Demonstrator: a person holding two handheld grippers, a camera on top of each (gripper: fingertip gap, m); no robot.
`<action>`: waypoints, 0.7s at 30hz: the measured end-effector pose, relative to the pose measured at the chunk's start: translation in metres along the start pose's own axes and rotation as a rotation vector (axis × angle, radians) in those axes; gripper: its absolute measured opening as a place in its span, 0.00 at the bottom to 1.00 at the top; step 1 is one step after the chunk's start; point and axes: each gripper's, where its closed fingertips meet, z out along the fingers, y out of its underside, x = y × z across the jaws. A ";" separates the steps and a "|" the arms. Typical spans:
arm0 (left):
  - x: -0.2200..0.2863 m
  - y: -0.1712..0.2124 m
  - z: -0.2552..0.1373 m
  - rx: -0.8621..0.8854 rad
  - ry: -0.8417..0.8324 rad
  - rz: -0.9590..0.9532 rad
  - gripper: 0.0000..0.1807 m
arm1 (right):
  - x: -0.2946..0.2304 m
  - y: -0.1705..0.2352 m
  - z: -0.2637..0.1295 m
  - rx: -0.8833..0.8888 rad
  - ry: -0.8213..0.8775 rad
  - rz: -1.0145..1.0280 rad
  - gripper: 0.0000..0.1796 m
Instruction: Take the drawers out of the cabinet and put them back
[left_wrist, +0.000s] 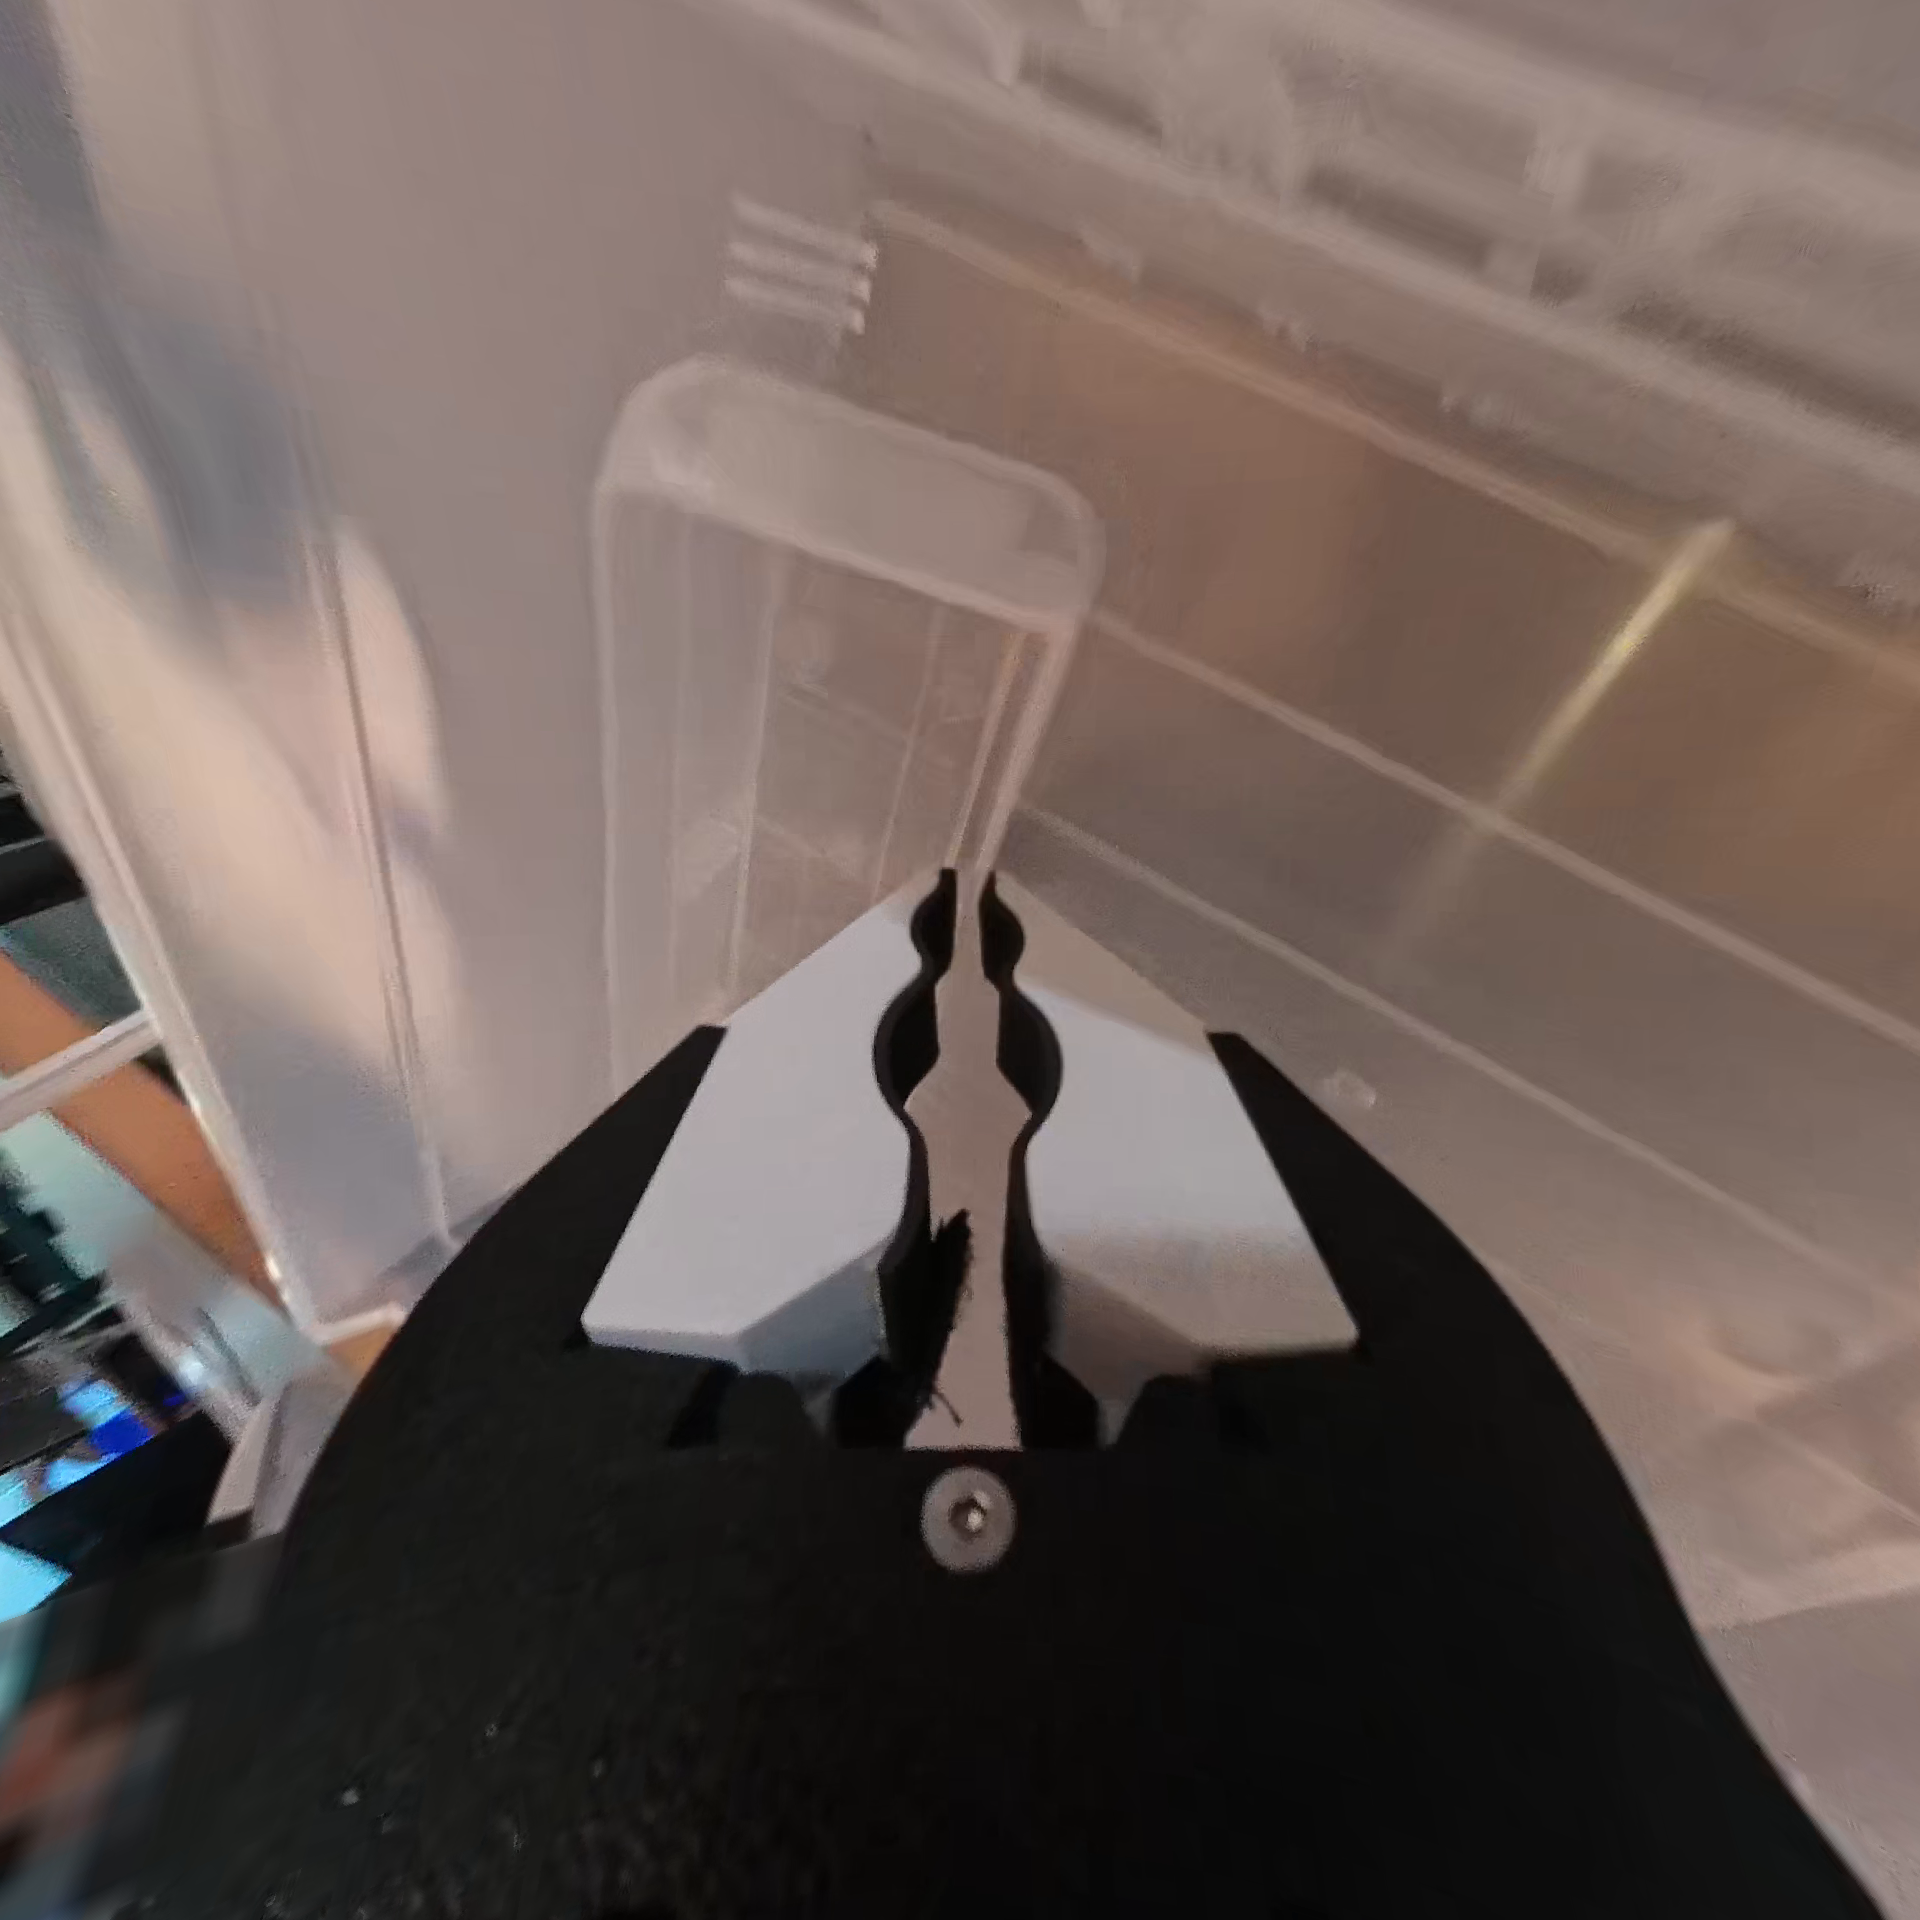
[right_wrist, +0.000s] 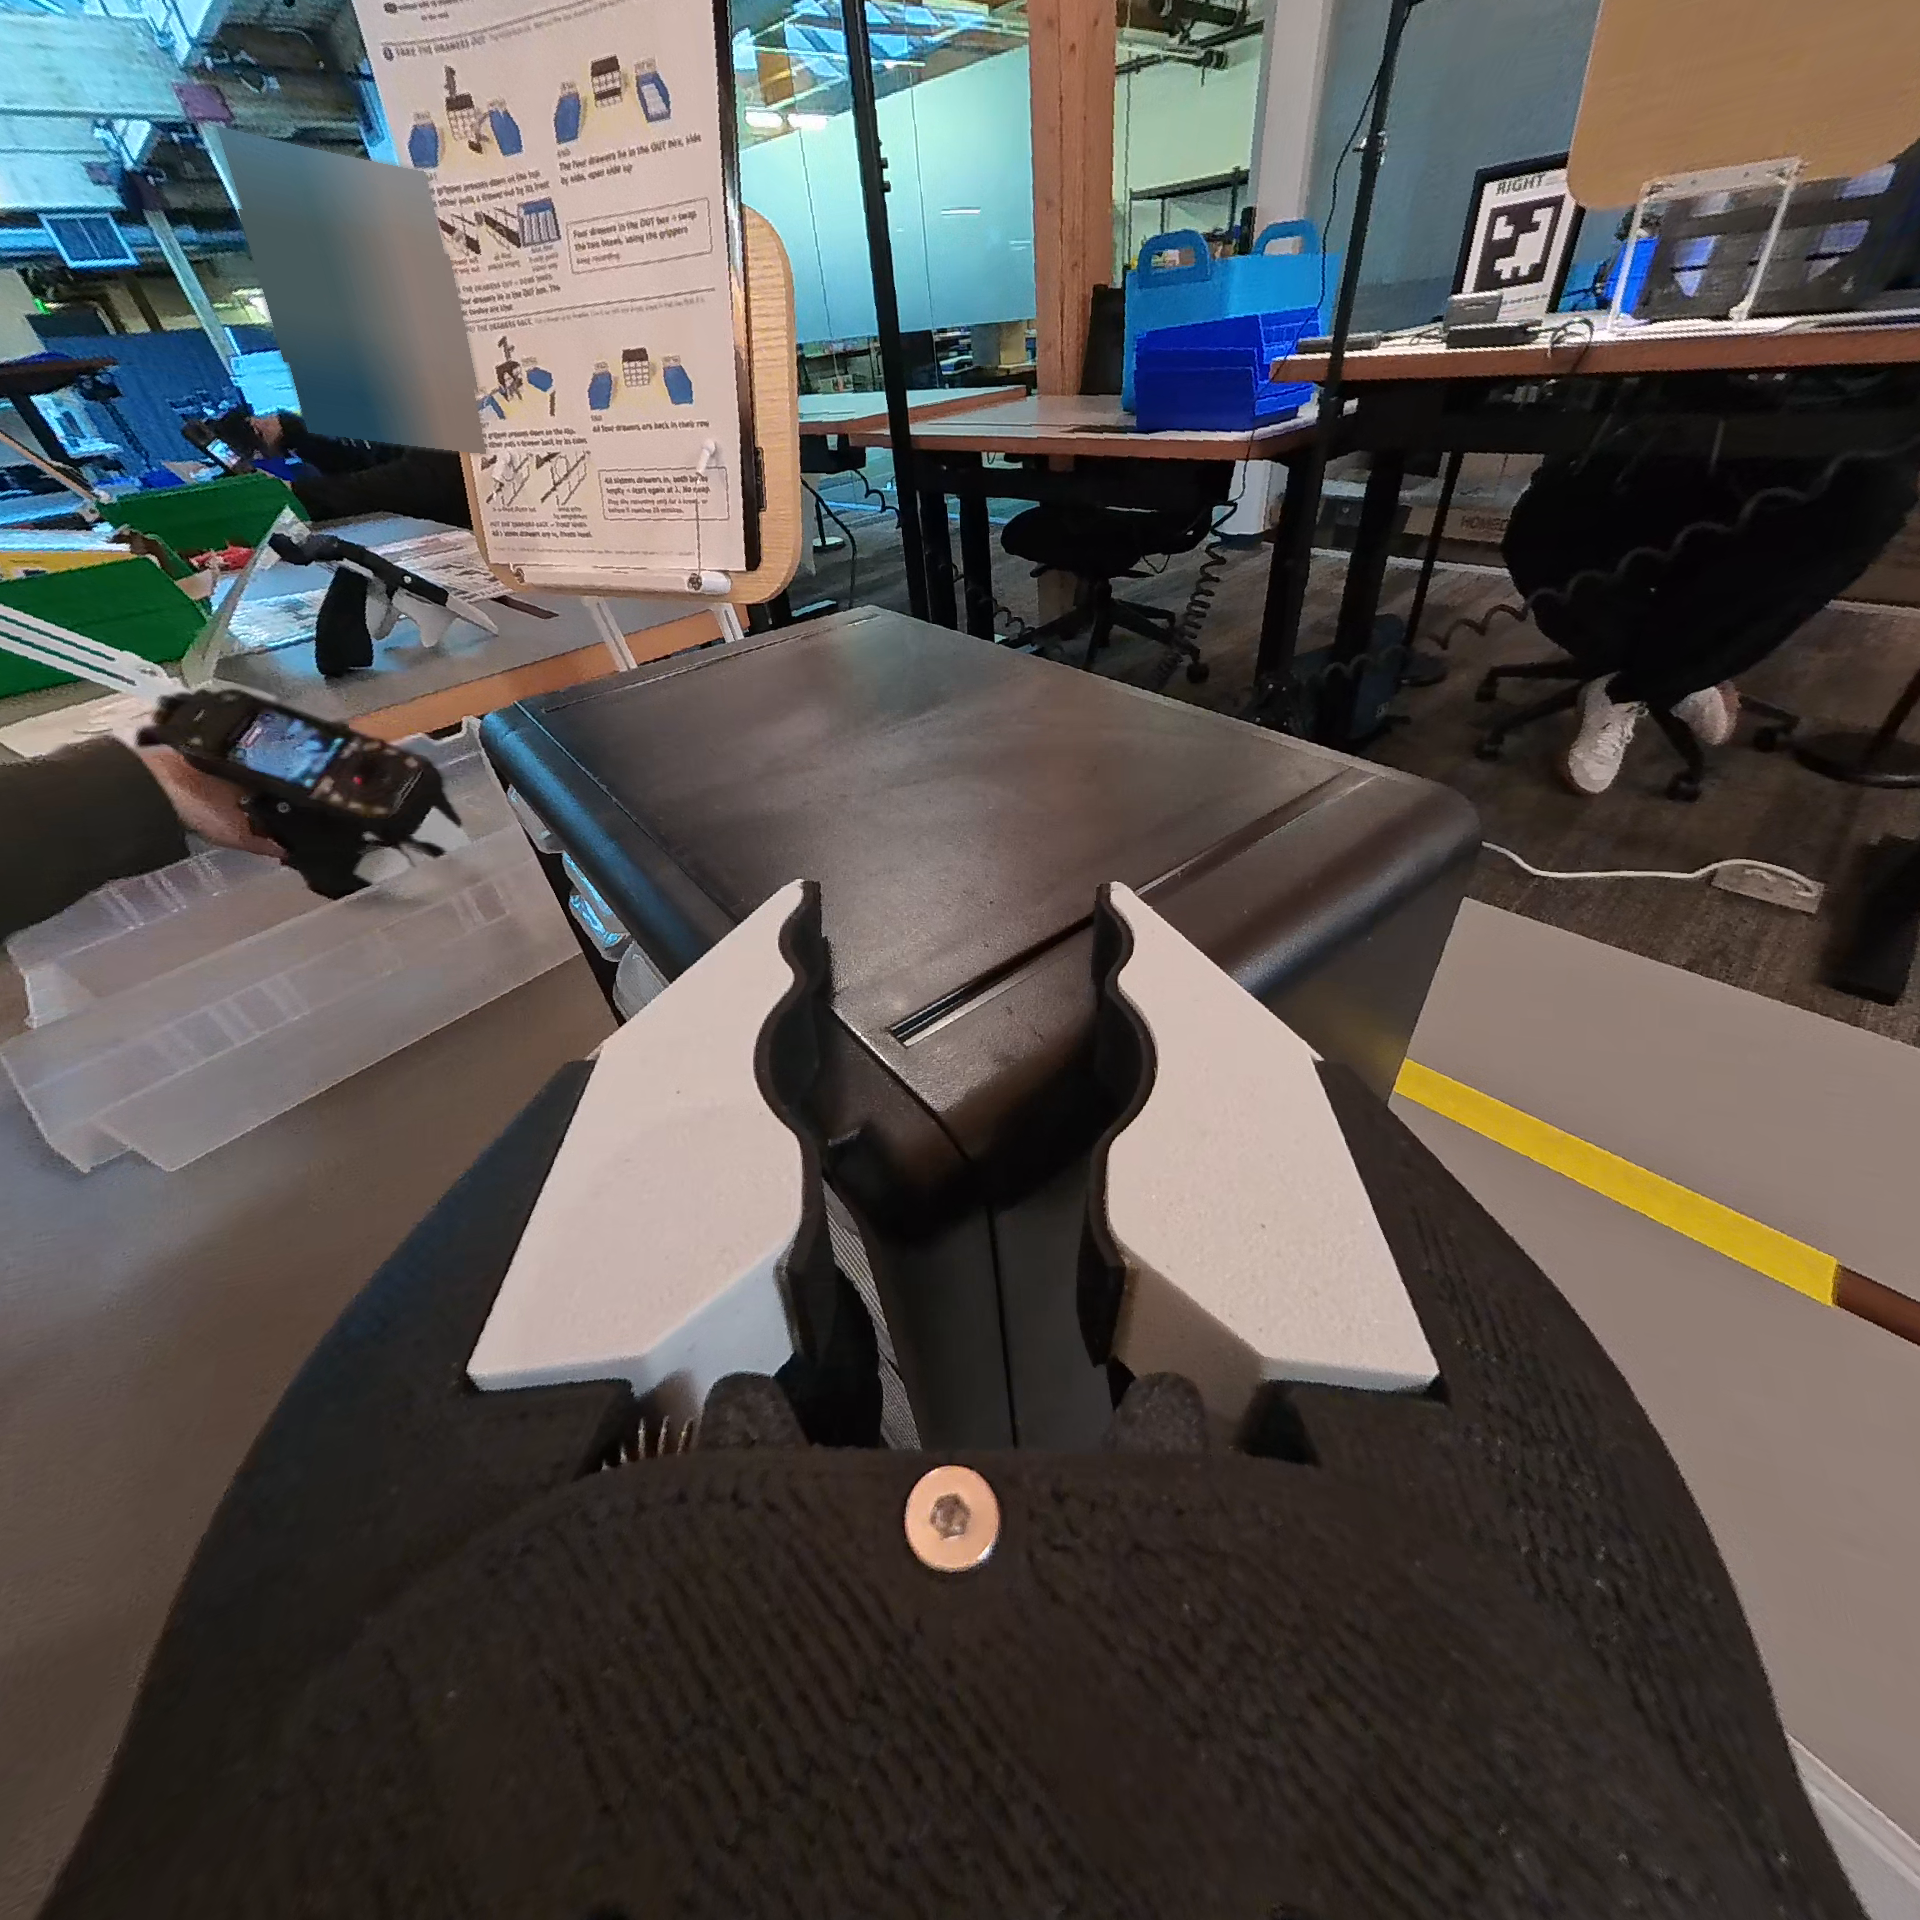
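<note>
My left gripper (left_wrist: 966, 883) is shut on a thin clear edge by the handle (left_wrist: 831, 499) of a translucent plastic drawer (left_wrist: 1403, 644), which fills the left wrist view. In the right wrist view a hand holds this left gripper (right_wrist: 405, 836) over clear drawers (right_wrist: 260, 997) lying on the grey table to the left of the cabinet. The black cabinet (right_wrist: 935, 769) stands in the middle, and clear drawer fronts (right_wrist: 597, 914) show on its left face. My right gripper (right_wrist: 956, 894) is open, its fingers straddling the cabinet's near top corner.
A white instruction poster (right_wrist: 582, 291) stands on an easel behind the cabinet. A spare gripper (right_wrist: 364, 613) rests on a far table beside green bins (right_wrist: 94, 613). A yellow tape line (right_wrist: 1610, 1184) crosses the grey table (right_wrist: 1662, 1039) at right. Desks, blue bins (right_wrist: 1216, 332) and office chairs lie beyond.
</note>
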 end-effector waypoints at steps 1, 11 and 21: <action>0.001 0.007 -0.002 -0.029 -0.015 0.015 0.00 | 0.000 0.000 0.000 0.000 0.001 0.000 0.28; 0.004 0.006 -0.089 0.060 -0.210 -0.035 0.00 | 0.001 0.000 0.000 -0.001 0.014 0.002 0.29; 0.123 -0.167 -0.185 0.438 -0.072 0.328 0.00 | 0.001 0.000 0.000 -0.011 0.019 -0.006 0.29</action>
